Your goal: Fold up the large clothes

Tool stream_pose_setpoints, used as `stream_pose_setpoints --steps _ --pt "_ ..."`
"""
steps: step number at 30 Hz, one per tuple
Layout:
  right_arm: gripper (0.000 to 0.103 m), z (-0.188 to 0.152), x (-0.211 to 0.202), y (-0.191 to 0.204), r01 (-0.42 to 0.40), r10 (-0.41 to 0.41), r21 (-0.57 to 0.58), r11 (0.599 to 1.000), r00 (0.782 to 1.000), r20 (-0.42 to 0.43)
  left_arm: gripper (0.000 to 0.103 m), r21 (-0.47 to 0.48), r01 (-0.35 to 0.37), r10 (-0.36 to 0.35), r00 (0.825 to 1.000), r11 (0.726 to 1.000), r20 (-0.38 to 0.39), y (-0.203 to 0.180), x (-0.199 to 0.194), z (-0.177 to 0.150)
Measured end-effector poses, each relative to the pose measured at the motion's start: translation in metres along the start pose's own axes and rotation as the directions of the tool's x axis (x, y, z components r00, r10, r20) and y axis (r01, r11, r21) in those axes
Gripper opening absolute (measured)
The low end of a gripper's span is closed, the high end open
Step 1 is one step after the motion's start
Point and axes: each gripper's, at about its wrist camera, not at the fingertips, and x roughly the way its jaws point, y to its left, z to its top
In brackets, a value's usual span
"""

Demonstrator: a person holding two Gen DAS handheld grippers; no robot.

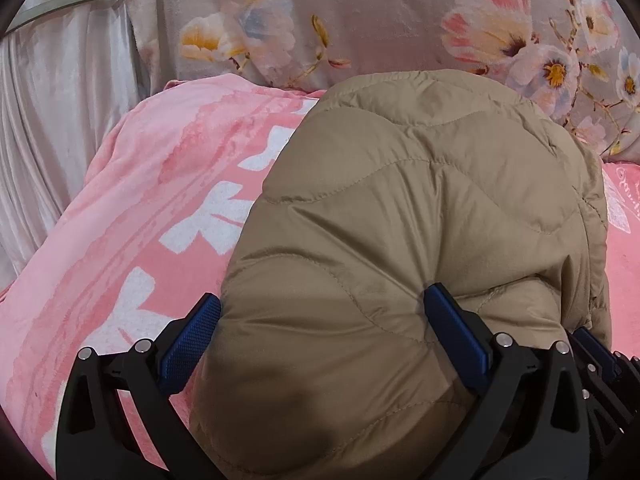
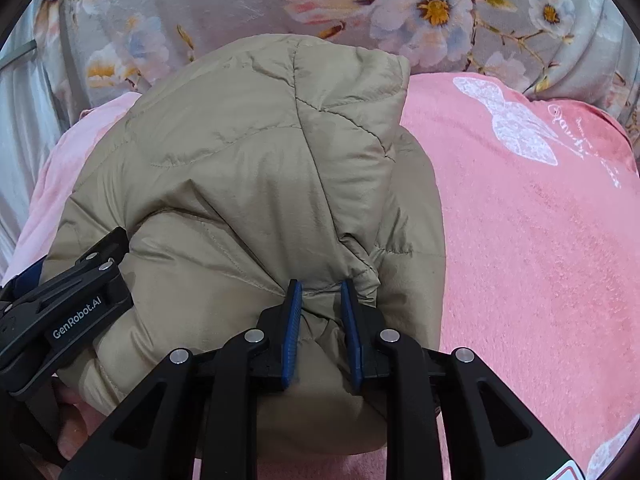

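A folded bundle of the tan quilted jacket (image 1: pixel 420 208) is being set down on the pink blanket (image 1: pixel 132 216), just before the floral bedding (image 1: pixel 360 20); the right gripper (image 2: pixel 322 312) is clamped on a pinch of the near edge, while the left gripper (image 1: pixel 320 320) stands wide apart with padded cloth bulging between its fingers, nothing visibly squeezed (contact on the inner pads cannot be ruled out); a fold is judged to be finishing; next, release and a flattening press seem called for.
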Motion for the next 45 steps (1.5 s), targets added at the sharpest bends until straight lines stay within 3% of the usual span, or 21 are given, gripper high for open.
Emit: stream_pose_setpoints --steps 12,17,18,20,23,25,29,33,37,45 --pt "0.02 -0.003 -0.001 0.003 0.015 -0.015 -0.001 1.0 1.0 0.027 0.098 -0.018 0.011 -0.01 0.999 1.0 0.048 0.002 -0.002 -0.006" --pt "0.024 -0.004 -0.006 -0.012 -0.054 0.051 0.065 0.996 0.998 0.047 0.098 -0.037 0.025 -0.022 0.997 0.999 0.072 0.005 -0.007 -0.006" --pt "0.028 -0.004 -0.008 -0.015 -0.062 0.058 0.077 0.995 0.997 0.05 0.098 -0.041 0.028 -0.025 0.997 0.999 0.075 0.006 -0.008 -0.006" --pt "0.062 -0.01 -0.025 -0.02 -0.014 0.009 0.095 0.995 0.999 0.052 0.098 -0.051 0.038 -0.035 0.998 0.998 0.059 0.01 -0.015 -0.009" --pt "0.081 -0.034 -0.065 -0.022 0.022 -0.03 0.072 0.997 0.993 0.111 0.098 -0.056 0.036 -0.032 0.997 0.998 0.065 0.016 -0.044 -0.025" --pt "0.086 -0.056 -0.083 -0.021 0.051 -0.052 0.009 0.999 0.993 0.106 0.098 -0.031 0.032 -0.029 0.996 0.999 0.08 0.016 -0.068 -0.039" --pt "0.087 -0.099 -0.107 -0.022 0.081 -0.078 -0.066 0.995 0.996 0.049 0.098 0.016 0.029 -0.03 0.998 0.999 0.062 0.011 -0.104 -0.078" --pt "0.087 -0.119 -0.128 -0.023 0.086 -0.083 -0.057 0.995 0.995 0.063 0.098 0.039 0.003 -0.004 1.0 0.999 0.005 0.008 -0.122 -0.111" --pt "0.087 -0.127 -0.127 -0.024 0.106 -0.104 -0.055 0.993 0.994 0.031 0.098 0.021 -0.004 0.005 1.0 1.0 -0.009 0.012 -0.132 -0.125" --pt "0.087 -0.132 -0.13 -0.028 0.107 -0.105 -0.032 0.994 0.994 0.043 0.098 0.034 -0.026 0.026 1.0 0.999 -0.004 0.008 -0.133 -0.128"
